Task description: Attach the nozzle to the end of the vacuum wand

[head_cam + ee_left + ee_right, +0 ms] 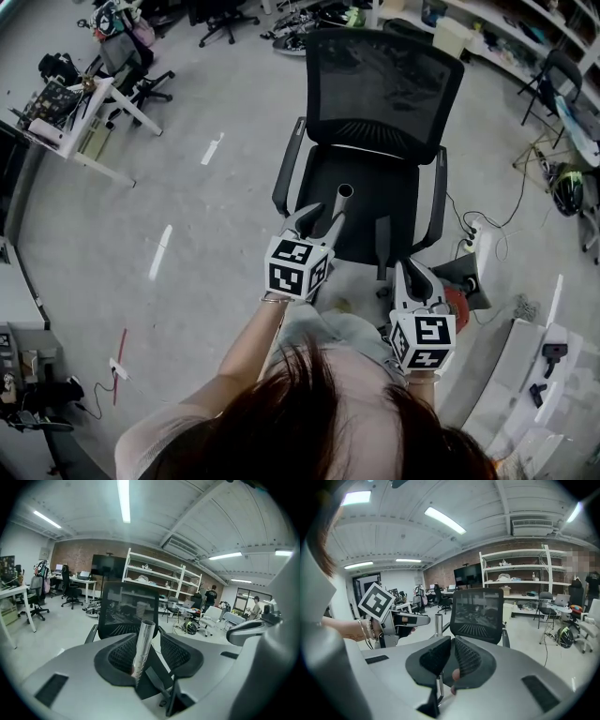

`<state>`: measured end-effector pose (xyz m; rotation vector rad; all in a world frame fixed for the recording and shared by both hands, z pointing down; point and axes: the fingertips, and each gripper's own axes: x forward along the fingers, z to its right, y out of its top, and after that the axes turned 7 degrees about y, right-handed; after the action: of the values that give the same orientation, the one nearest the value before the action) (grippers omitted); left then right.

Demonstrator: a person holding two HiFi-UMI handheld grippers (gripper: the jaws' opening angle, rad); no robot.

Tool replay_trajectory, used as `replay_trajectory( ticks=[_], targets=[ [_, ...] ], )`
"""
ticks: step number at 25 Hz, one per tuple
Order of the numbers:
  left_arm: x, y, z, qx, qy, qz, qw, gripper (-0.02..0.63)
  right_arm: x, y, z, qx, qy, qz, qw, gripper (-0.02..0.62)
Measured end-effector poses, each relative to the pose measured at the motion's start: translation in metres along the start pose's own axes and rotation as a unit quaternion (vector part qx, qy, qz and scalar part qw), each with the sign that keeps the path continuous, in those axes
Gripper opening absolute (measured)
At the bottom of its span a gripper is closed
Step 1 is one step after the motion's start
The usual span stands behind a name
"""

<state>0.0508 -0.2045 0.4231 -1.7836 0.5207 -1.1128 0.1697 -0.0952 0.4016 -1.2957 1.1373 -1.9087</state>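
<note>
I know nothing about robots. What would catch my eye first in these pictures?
A black mesh office chair fills the middle of the head view. Just in front of it, a shiny metal tube rises between the open jaws of the left gripper. That one and the right gripper each carry a cube of black-and-white squares.

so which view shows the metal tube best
The left gripper view: the metal tube fills the middle, inside the open left gripper. The head view shows it short, from above; the right gripper view shows a small piece.
</note>
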Motion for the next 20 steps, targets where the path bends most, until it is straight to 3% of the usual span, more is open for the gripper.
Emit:
replay_trajectory(
  ticks=[20],
  targets=[
    [0.059, -0.024, -0.005, 0.037, -0.004, -0.035, 0.9987, 0.187, -0.004, -0.019, 0.014, 0.008, -0.023, -0.016, 1.0, 0.026]
  ],
)
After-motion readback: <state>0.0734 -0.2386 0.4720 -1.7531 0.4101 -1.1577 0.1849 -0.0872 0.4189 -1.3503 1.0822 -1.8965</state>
